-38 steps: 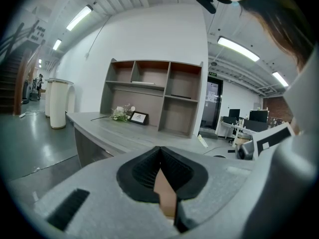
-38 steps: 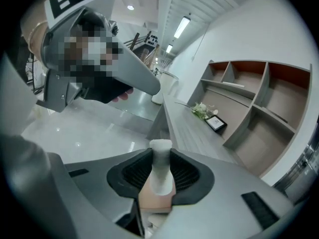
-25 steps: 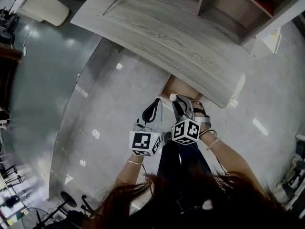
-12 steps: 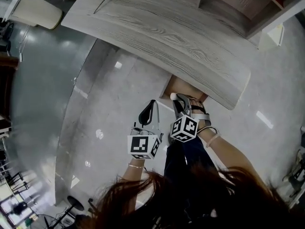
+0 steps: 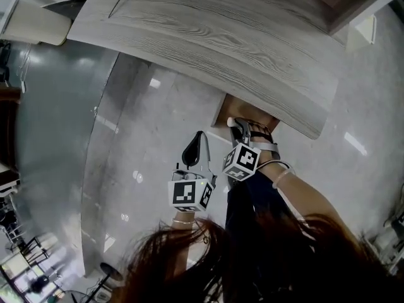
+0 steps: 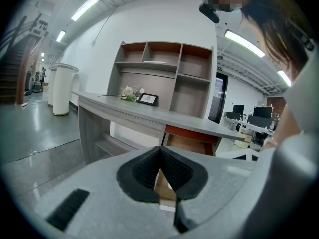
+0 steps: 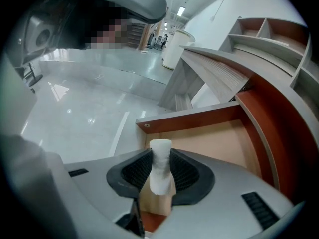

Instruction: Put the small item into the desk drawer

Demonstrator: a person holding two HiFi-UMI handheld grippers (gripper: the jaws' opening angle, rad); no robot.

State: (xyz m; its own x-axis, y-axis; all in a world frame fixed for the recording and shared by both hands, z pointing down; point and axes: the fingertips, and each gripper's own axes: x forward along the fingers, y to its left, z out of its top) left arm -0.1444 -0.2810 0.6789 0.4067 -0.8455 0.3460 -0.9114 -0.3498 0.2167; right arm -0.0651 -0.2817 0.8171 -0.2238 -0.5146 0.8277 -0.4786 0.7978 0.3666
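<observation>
A small white wrapped item [image 7: 160, 166] stands up between the pads of my right gripper [image 7: 160, 172], which is shut on it. That gripper [image 5: 234, 124] hangs over the open drawer [image 7: 214, 138], a wooden tray with red-brown walls pulled out from under the grey desk [image 5: 208, 36]. The item's white tip [image 5: 230, 122] shows at the drawer's near edge in the head view. My left gripper [image 5: 199, 136] sits a little left and nearer, jaws shut with nothing in them [image 6: 160, 156]. From it the drawer [image 6: 192, 143] shows ahead under the desktop [image 6: 149, 114].
A shelf unit [image 6: 164, 76] stands on the desk, with flowers [image 6: 130, 92] and a small frame [image 6: 148, 98] beside it. A white cylinder [image 6: 61, 88] stands on the glossy floor [image 5: 145, 137] at the desk's far end. Hair [image 5: 252, 264] covers the bottom of the head view.
The head view has swung, so the desk sits lower in the picture. My right gripper has edged forward over the drawer with the white item still in it. The left gripper has barely moved.
</observation>
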